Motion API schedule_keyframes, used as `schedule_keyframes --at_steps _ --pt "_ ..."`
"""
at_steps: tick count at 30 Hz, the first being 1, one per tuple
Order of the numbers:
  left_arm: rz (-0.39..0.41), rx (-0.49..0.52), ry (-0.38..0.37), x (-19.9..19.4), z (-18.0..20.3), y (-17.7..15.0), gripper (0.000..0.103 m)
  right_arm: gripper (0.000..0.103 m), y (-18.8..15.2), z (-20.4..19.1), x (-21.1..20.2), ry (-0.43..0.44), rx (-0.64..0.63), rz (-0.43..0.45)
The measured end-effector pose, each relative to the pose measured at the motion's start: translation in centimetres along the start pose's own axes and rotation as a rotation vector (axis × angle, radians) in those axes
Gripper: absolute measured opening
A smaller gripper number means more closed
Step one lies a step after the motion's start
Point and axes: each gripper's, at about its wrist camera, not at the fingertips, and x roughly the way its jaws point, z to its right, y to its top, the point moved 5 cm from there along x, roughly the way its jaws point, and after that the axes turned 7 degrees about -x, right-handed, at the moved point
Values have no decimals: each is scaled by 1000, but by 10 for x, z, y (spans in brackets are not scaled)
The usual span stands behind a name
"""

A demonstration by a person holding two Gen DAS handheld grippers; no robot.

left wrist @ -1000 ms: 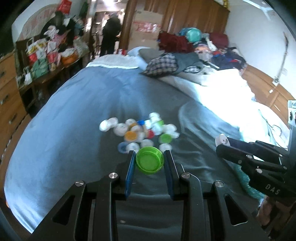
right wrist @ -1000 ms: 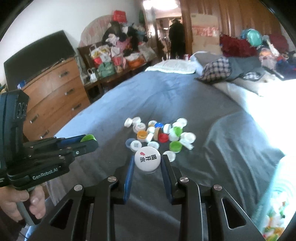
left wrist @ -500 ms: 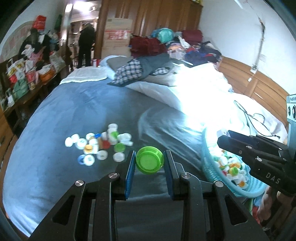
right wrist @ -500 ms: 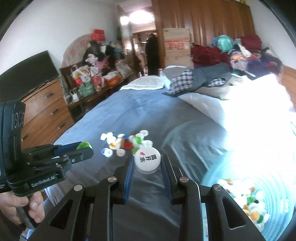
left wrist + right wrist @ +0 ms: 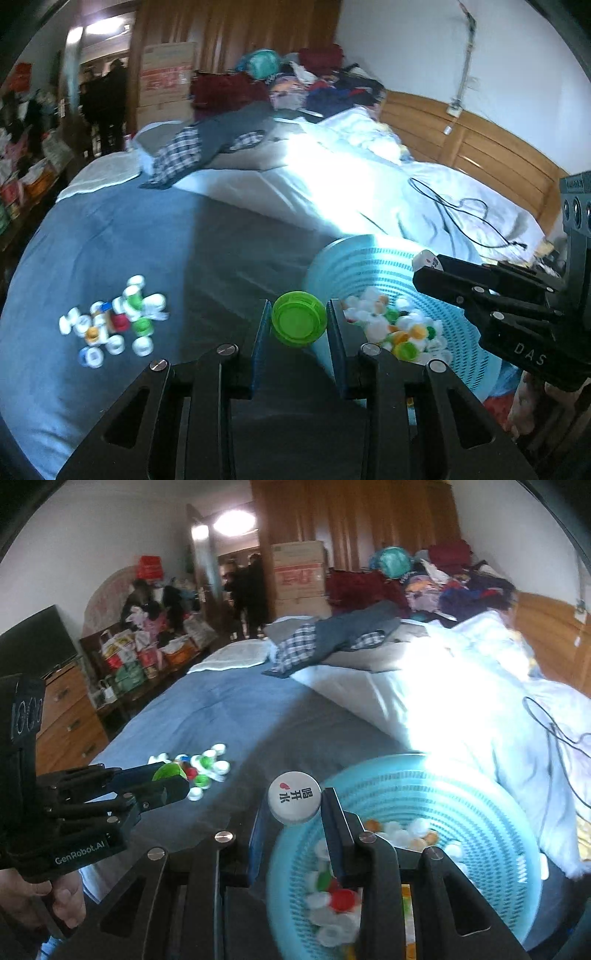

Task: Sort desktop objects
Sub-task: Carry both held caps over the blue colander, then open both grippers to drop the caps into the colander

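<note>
You are carrying both grippers away from the loose pile of bottle caps (image 5: 114, 325) on the blue bedspread (image 5: 110, 251); a second ago that pile was lying straight ahead, and now the light-blue plastic basket (image 5: 480, 812) is filling the lower right of both views. Your left gripper (image 5: 298, 325) is clamping one green cap (image 5: 298, 323) just beside the basket's near rim. Your right gripper (image 5: 293, 805) is pinching one white printed cap (image 5: 294, 801) at the basket's left rim. Two caps are being held; one basket is lying there with many mixed caps inside, too blurred to count.
</note>
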Motion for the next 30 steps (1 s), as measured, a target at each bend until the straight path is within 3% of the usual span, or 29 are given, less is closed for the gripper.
schedule_keyframes --at_steps 6,14,30 --pt "-79 38 -67 32 45 0 25 32 -12 45 -7 -39 41 -50" --pt "-256 81 -101 81 88 -8 25 32 -41 96 -1 -57 113 -166" --pt "-285 146 -39 97 99 -20 25 32 -52 100 4 -45 135 -165"
